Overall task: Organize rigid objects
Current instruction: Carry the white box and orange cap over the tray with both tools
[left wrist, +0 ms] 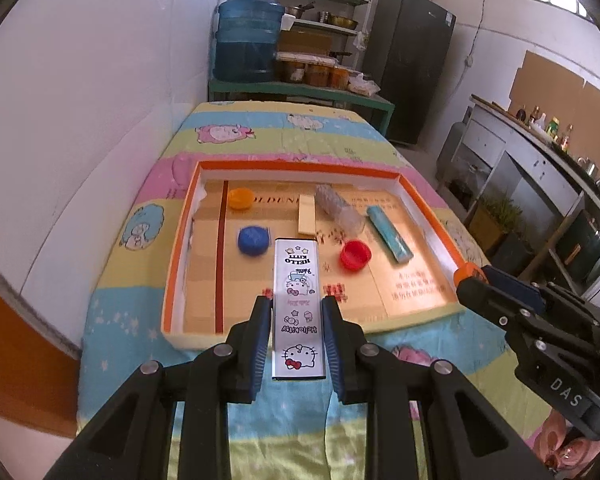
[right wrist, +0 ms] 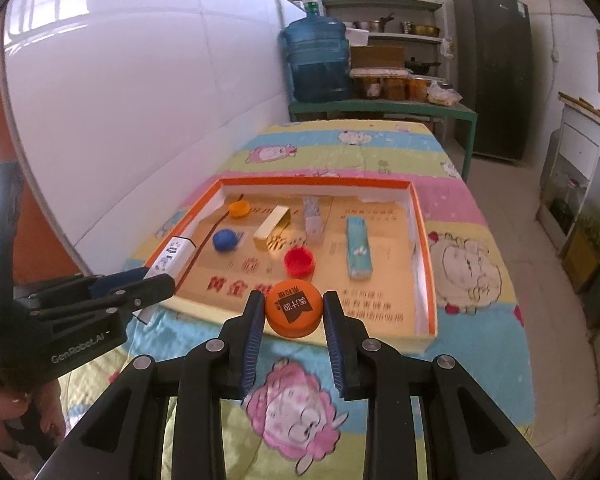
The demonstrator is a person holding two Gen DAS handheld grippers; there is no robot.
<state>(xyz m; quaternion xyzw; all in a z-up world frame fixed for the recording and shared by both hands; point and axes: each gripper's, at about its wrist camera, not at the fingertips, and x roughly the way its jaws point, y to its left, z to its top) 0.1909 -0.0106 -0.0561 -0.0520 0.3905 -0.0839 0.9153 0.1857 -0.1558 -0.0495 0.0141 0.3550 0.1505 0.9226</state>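
My left gripper (left wrist: 296, 312) is shut on a white Hello Kitty box (left wrist: 297, 304), held above the near edge of the orange-rimmed tray (left wrist: 300, 168). My right gripper (right wrist: 294, 308) is shut on an orange lid (right wrist: 294, 309) with dark print, above the tray's near edge (right wrist: 428, 320). In the tray lie a small orange cap (left wrist: 240, 198), a blue cap (left wrist: 253, 240), a red cap (left wrist: 355, 255), a tan block (left wrist: 307, 216), a clear plastic bottle (left wrist: 338, 208) and a teal box (left wrist: 389, 233). The right gripper (left wrist: 466, 274) shows at the right in the left wrist view; the left gripper (right wrist: 156, 280) shows at the left in the right wrist view.
The tray sits on a table with a cartoon-print cloth (left wrist: 284, 128). A white wall (left wrist: 100, 120) runs along the left. Behind the table stand a blue water jug (left wrist: 246, 40), shelves and a dark fridge (left wrist: 412, 60). A counter (left wrist: 540, 152) is at the right.
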